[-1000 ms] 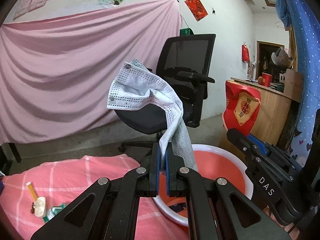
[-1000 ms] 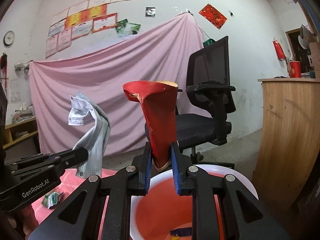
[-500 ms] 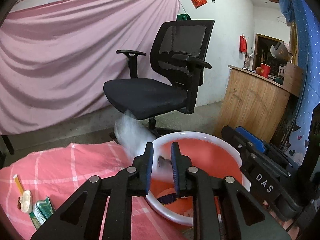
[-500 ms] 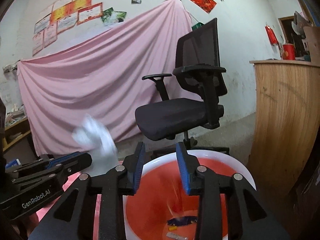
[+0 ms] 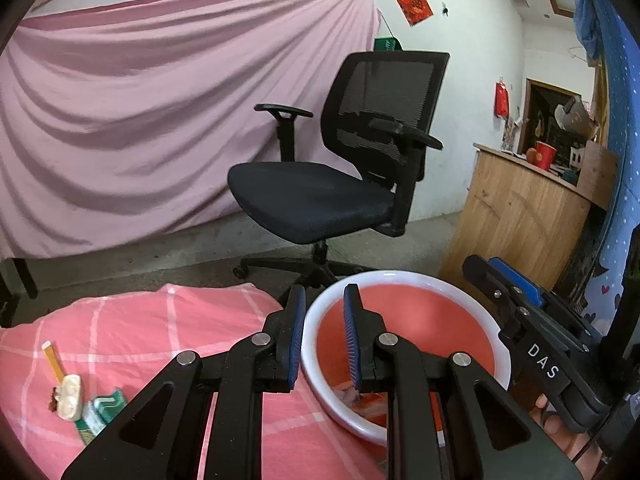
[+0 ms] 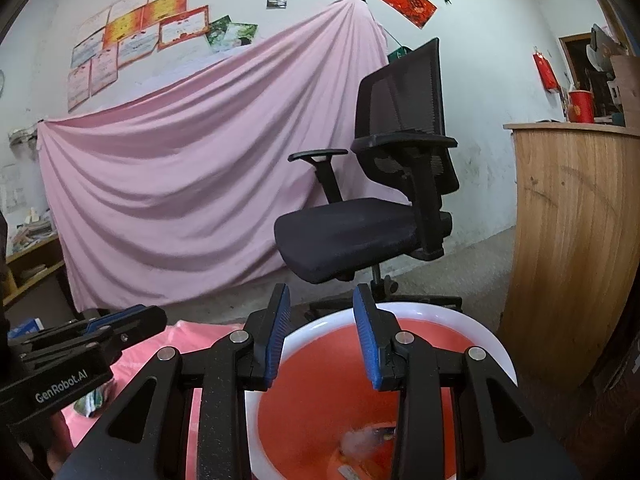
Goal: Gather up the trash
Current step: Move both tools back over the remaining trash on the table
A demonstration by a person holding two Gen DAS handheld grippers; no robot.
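Observation:
A white basin with a red inside [image 5: 400,276] stands beside the pink checked cloth [image 5: 140,328]. My left gripper [image 5: 325,300] hovers over the basin's near left rim, open and empty. My right gripper [image 6: 321,300] hangs above the basin [image 6: 460,316], also open with nothing between its fingers. The pale face mask [image 6: 356,440] and other scraps lie at the basin's bottom. On the cloth's left lie a white piece with a yellow strip [image 5: 68,396] and a green packet [image 5: 100,408]. Each gripper shows in the other's view: the right gripper [image 5: 492,270], the left gripper [image 6: 156,316].
A black office chair [image 5: 320,196] stands just behind the basin. A wooden counter [image 5: 520,216] with a red cup is to the right. A pink sheet [image 5: 140,120] hangs along the back wall. Bare concrete floor lies between chair and cloth.
The left gripper let go of the face mask and the right let go of the red wrapper. Both dropped into the basin, and both grippers now stand open.

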